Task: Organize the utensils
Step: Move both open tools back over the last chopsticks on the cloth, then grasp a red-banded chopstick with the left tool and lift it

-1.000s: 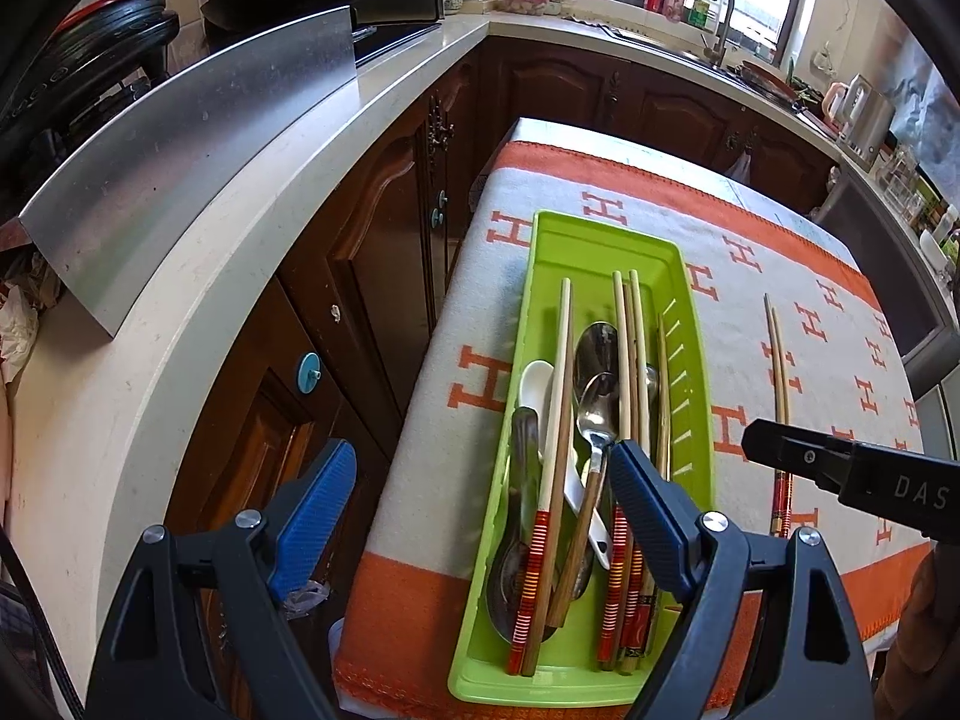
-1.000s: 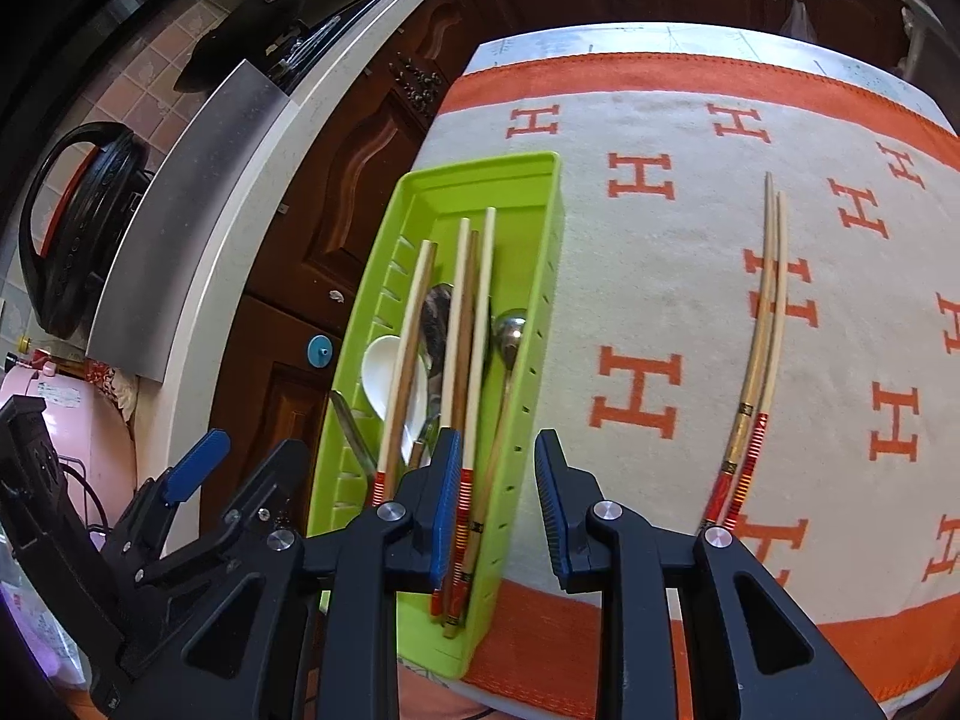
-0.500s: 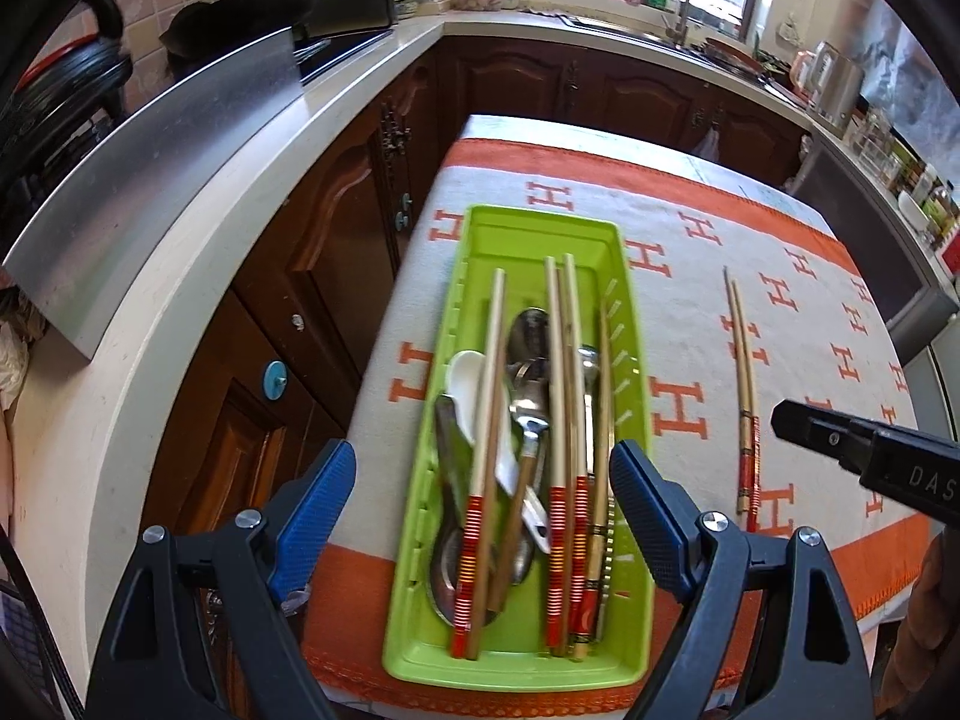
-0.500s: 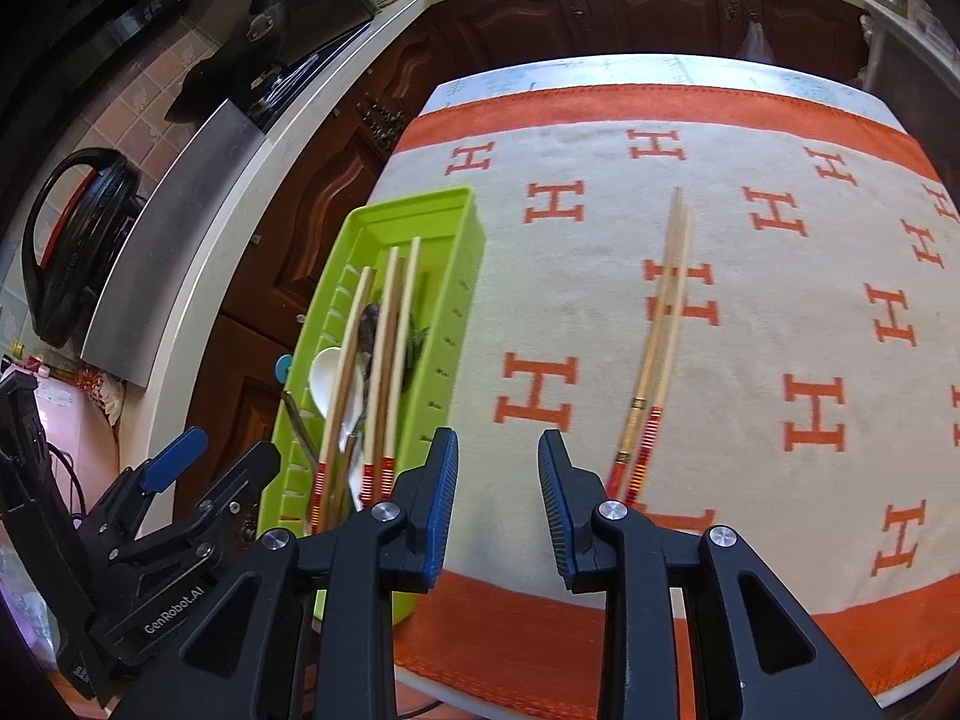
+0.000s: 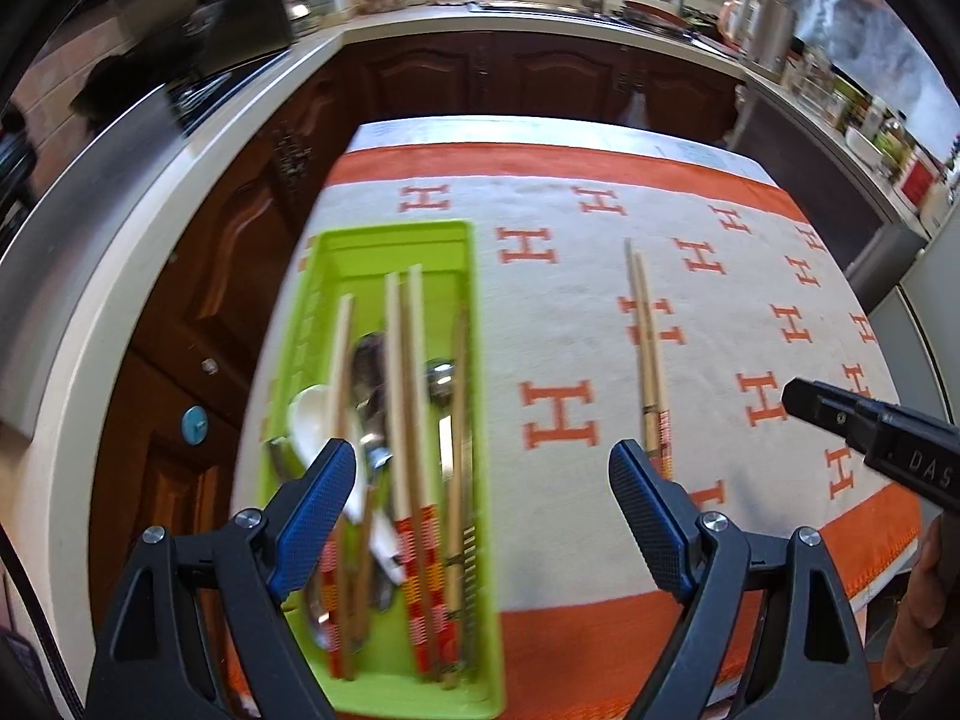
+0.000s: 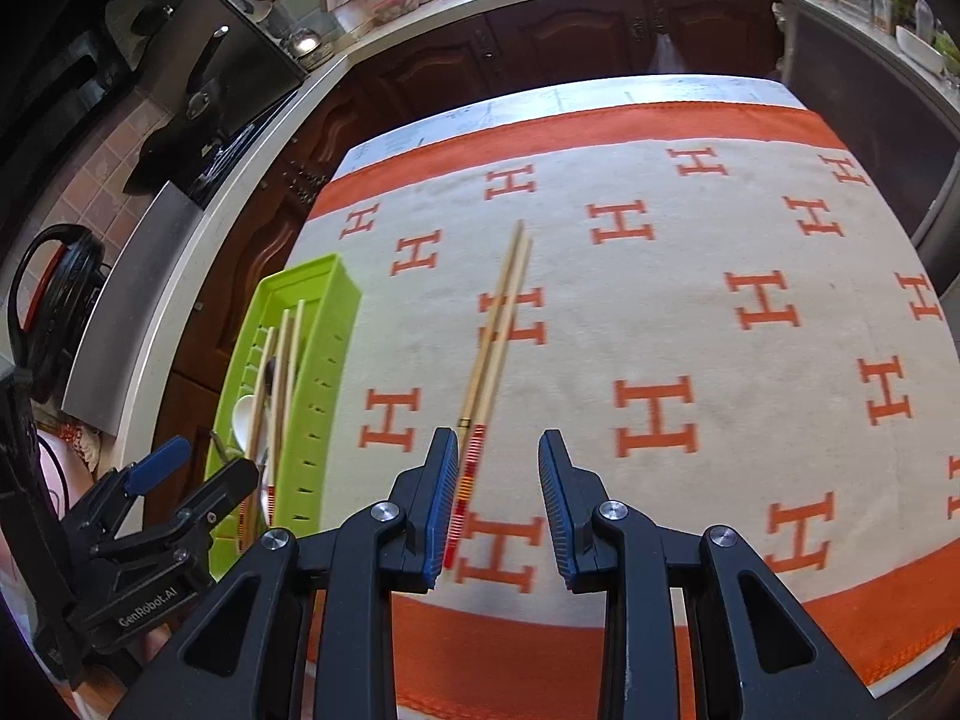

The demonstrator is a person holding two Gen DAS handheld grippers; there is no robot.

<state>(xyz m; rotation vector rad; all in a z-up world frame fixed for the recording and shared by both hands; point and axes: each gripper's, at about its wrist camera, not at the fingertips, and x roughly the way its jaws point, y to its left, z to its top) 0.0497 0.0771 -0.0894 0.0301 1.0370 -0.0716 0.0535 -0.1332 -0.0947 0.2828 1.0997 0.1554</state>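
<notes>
A lime green tray (image 5: pixel 393 235) sits at the left edge of the table and holds several chopsticks (image 5: pixel 403 396), metal spoons (image 5: pixel 369 360) and a white spoon (image 5: pixel 309 420). A loose pair of chopsticks (image 6: pixel 495 324) with red-striped ends lies on the cloth right of the tray (image 6: pixel 336 324). My right gripper (image 6: pixel 498 468) hovers over those striped ends, open by a narrow gap, nothing held. My left gripper (image 5: pixel 483 480) stands wide open above the tray's right edge, nothing between its fingers. The loose chopsticks (image 5: pixel 645 348) also show just beyond its right fingertip (image 5: pixel 630 474).
A cream cloth with orange H marks and orange borders (image 6: pixel 660 324) covers the table. A white counter (image 5: pixel 150 228) with dark wood cabinets (image 5: pixel 540 84) runs along the left and the far side. A black kettle (image 6: pixel 54 294) stands on the counter at left.
Both grippers have moved right across the table. The right one has gone from the tray to above the loose chopsticks' red ends. The left one now straddles the tray's right edge.
</notes>
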